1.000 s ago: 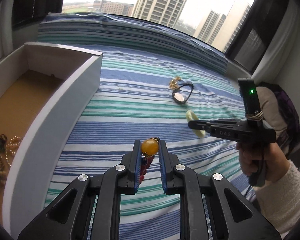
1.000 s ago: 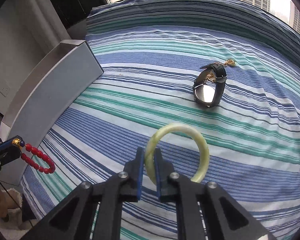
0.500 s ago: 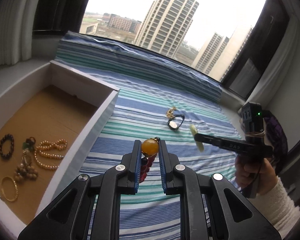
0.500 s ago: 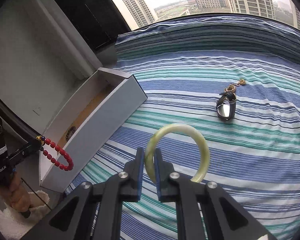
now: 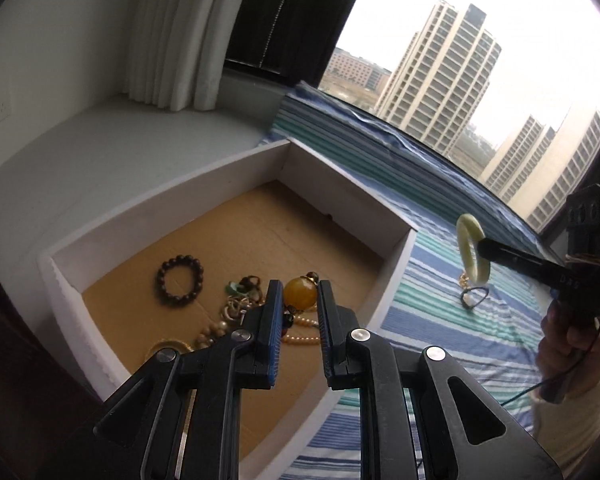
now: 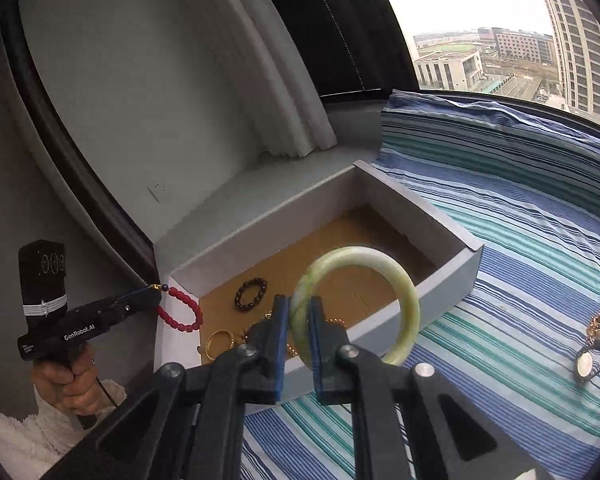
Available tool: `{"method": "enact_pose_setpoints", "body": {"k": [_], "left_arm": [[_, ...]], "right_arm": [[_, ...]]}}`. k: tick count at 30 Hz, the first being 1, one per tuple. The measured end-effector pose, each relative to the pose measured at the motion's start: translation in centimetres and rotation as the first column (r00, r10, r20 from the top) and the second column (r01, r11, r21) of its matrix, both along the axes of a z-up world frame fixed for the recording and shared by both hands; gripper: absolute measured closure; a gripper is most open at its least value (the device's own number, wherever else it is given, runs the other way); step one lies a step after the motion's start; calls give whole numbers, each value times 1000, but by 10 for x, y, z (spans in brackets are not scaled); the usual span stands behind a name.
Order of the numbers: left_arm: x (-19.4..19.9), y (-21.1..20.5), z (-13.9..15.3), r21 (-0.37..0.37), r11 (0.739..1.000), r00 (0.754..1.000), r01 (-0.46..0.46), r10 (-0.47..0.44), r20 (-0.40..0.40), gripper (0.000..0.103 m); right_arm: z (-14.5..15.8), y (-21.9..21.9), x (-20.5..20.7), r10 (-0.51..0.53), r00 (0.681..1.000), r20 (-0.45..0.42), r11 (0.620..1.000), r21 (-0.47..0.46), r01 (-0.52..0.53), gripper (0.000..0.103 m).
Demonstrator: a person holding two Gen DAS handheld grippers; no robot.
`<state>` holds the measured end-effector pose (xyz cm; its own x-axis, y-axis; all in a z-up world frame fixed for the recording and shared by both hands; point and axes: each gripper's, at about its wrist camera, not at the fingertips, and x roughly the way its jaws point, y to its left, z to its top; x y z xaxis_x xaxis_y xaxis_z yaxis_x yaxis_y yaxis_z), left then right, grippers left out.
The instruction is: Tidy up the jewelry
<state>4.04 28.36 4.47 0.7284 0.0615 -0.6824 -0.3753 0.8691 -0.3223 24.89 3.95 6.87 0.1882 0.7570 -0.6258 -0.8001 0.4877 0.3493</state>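
Both grippers are tilted downward over the white box point(image 5: 388, 216). The left gripper point(image 5: 299, 300) is closed on a red bead bracelet point(image 6: 180, 312) by its amber bead point(image 5: 299, 293), the red loop hanging below the fingers. The right gripper point(image 6: 299, 312) is clamped on the rim of a green bangle point(image 6: 396, 292), held upright above the box edge. A watch point(image 6: 590, 360) lies on the striped cloth point(image 6: 520, 248), well apart.
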Motion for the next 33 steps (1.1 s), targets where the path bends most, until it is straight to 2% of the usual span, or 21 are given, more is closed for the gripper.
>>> {"method": "enact_pose_setpoints", "body": {"k": [3,8,12,14,15,16,17,18,19,22,26,29,33], "left_arm": [[0,14,-24,-14,1000,998,-26,25,-61,88],[2,17,-58,-48,999,990,-23,17,-137,88],[4,11,-78,-49,999,984,2,-10,-178,88],[8,7,-87,-57,998,979,5,-17,-204,86],[10,5,-91,-52,999,975,2,-13,-220,82],[10,3,-93,-47,999,973,-3,-8,-230,63],[9,0,-93,-36,999,973,-11,2,-229,40],[6,-2,-91,-22,1000,977,-20,14,-214,33],[2,-5,-87,-7,1000,980,-25,23,-197,27],[-6,-13,-75,25,999,987,-22,26,-159,21],[-12,-34,-58,58,998,996,4,1,-94,16],[-12,-63,-46,106,993,998,43,-39,-45,9],[-1,-111,-42,116,982,989,149,-148,-19,5]], "right_arm": [[-11,42,10,24,1000,19,998,-53,-23,93],[-44,97,38,11,1000,27,982,-187,-6,93],[-74,132,50,12,997,70,950,-311,10,92],[-93,149,56,34,998,60,932,-362,-10,90],[-102,155,59,33,998,50,925,-381,-11,90],[-109,160,61,31,999,42,922,-386,-12,80],[-113,164,63,25,999,38,926,-378,-9,52],[-112,163,63,11,999,40,934,-358,4,42],[-108,161,62,-2,999,43,945,-328,16,39],[-89,139,48,-25,999,40,972,-232,33,39],[-68,92,12,-50,993,110,983,-169,68,36],[-66,49,-19,-109,976,188,977,-162,140,28],[-81,-23,-55,-211,936,283,945,-184,269,27]]}}
